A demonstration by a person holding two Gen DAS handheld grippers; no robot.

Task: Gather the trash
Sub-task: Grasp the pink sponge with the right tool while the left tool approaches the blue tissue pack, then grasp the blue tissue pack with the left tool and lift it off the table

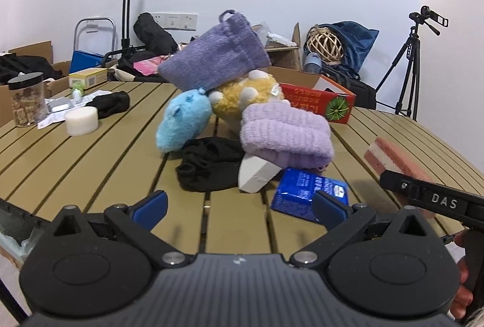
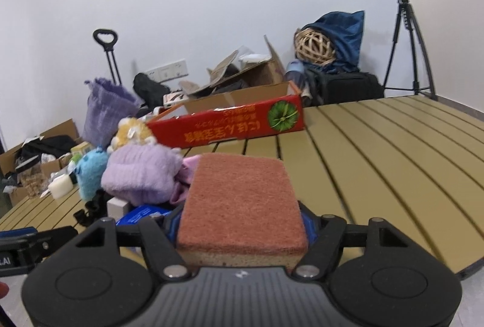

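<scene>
My right gripper (image 2: 242, 224) is shut on a pink scouring sponge (image 2: 242, 203) and holds it above the slatted table (image 2: 378, 151). The sponge also shows at the right of the left wrist view (image 1: 393, 160). My left gripper (image 1: 239, 206) is open and empty near the table's front edge. Just ahead of it lie a blue packet (image 1: 302, 191), a white block (image 1: 257, 176) and a black cloth (image 1: 208, 166). Behind them is a heap: a lilac towel (image 1: 284, 133), a blue plush (image 1: 184, 121), a yellow plush (image 1: 248, 97) and a purple pouch (image 1: 217, 52).
A red open carton (image 2: 236, 127) lies behind the heap. At the table's left stand a jar (image 1: 27, 100), a white roll (image 1: 81, 120), a black cloth (image 1: 112, 103) and papers. Boxes, bags and a tripod (image 1: 408, 61) stand beyond the table.
</scene>
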